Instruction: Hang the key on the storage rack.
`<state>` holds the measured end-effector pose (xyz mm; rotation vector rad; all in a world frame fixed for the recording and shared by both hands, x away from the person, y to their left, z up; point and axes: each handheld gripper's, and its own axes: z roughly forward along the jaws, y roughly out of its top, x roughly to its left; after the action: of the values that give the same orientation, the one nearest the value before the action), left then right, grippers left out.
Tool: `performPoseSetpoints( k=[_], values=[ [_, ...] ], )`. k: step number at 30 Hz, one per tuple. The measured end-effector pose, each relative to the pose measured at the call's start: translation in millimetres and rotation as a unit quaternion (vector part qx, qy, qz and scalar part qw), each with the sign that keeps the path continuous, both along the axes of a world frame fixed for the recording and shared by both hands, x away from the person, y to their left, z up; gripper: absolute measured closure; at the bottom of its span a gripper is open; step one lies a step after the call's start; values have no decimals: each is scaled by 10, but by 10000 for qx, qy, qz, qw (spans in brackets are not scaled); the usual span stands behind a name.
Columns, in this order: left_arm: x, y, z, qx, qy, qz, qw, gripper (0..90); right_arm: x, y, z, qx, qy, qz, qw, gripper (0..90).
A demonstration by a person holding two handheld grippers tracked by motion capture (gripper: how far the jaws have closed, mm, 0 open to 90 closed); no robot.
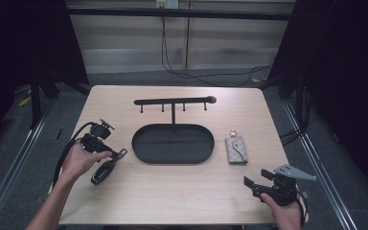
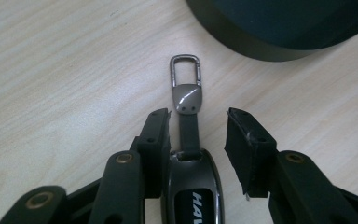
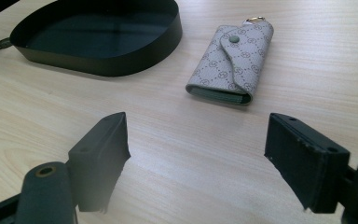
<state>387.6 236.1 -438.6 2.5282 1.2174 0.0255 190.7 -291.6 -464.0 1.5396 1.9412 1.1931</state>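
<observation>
Black key fob (image 2: 193,186), cut off below, sits between left gripper (image 2: 198,135) fingers.

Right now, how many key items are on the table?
2. A black car key fob with a strap and clip lies left of the oval tray, between the left tongs. A patterned grey key pouch lies right of the tray.
</observation>
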Motion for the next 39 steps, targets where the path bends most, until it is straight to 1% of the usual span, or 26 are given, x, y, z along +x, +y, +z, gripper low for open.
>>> performPoseSetpoints(
  k=[2, 3, 5, 6, 8, 12, 13, 14, 17, 18, 19, 21, 22, 23, 24, 26, 27, 28, 30, 31, 32, 33, 34, 36, 37, 39],
  values=[
    [30, 3, -32, 58, 28, 18, 10000, 621, 3, 0, -2, 1, 4, 8, 10000, 213],
    [43, 0, -50, 46, 51, 32, 10000, 627, 3, 1, -2, -5, 18, 1, 10000, 214],
    [77, -14, -91, 79, 141, -24, 9999, 629, 7, 0, -5, -11, 25, 2, 10000, 214],
    [89, -21, -105, 81, 196, -3, 9998, 629, 7, -1, -5, -13, 25, -2, 10000, 214],
    [103, -27, -124, 116, 174, 6, 9998, 629, 6, -1, -4, -7, 29, -4, 10000, 214],
    [144, -43, -165, 188, 246, -34, 9995, 630, 8, -3, -7, 0, 40, -2, 10000, 214],
    [159, -72, -176, 215, 262, -45, 9994, 634, 9, -1, -8, -10, 48, 2, 10000, 214],
    [159, -72, -176, 215, 262, -45, 9994, 661, 9, -1, -8, -10, 48, 2, 10000, 214],
    [165, -122, -188, 296, 270, -135, 9991, 665, 9, -3, -8, -21, 60, -29, 10000, 214],
    [166, -149, -195, 353, 274, -161, 9989, 665, 9, -5, -8, -14, 62, -32, 10000, 214],
    [176, -180, -200, 422, 279, -269, 9984, 665, 9, -9, -8, -6, 59, -43, 10000, 215],
    [190, -231, -193, 491, 251, -339, 9979, 665, 8, -15, -8, 5, 59, -46, 10000, 215],
    [192, -255, -189, 470, 227, -336, 9981, 665, 9, -14, -9, 2, 64, -42, 10000, 214],
    [201, -267, -196, 374, 264, -286, 9985, 666, 9, -11, -8, -3, 63, -37, 10000, 214],
    [202, -283, -204, 537, 252, -308, 9978, 667, 8, -8, -8, 1, 57, -22, 10000, 214],
    [202, -294, -222, 625, 266, -300, 9972, 670, 7, -8, -8, -3, 54, -17, 10000, 215],
    [209, -291, -232, 671, 301, -356, 9967, 670, 7, -9, -8, 1, 54, -16, 10000, 215],
    [207, -293, -245, 693, 329, -303, 9966, 670, 8, -11, -9, -5, 58, -17, 10000, 214],
    [217, -288, -254, 812, 313, -268, 9958, 669, 9, -9, -9, -5, 60, -12, 10000, 215],
    [224, -291, -270, 794, 444, -259, 9955, 669, 9, -8, -9, -9, 58, -9, 10000, 215],
    [227, -294, -276, 816, 413, -300, 9954, 667, 9, -6, -9, -4, 62, -7, 10000, 215],
    [225, -301, -278, 812, 403, -264, 9955, 667, 8, -6, -8, -4, 62, -5, 10000, 215],
    [226, -304, -276, 862, 397, -267, 9951, 668, 8, -6, -8, -4, 62, -6, 10000, 214],
    [232, -310, -278, 893, 399, -263, 9949, 667, 10, -8, -11, -4, 68, -9, 10000, 215],
    [236, -316, -279, 929, 419, -228, 9945, 667, 12, -6, -11, -2, 75, -3, 10000, 215],
    [252, -336, -277, 1011, 475, -251, 9934, 665, 13, -2, -12, -12, 76, 21, 10000, 214]
  ],
)
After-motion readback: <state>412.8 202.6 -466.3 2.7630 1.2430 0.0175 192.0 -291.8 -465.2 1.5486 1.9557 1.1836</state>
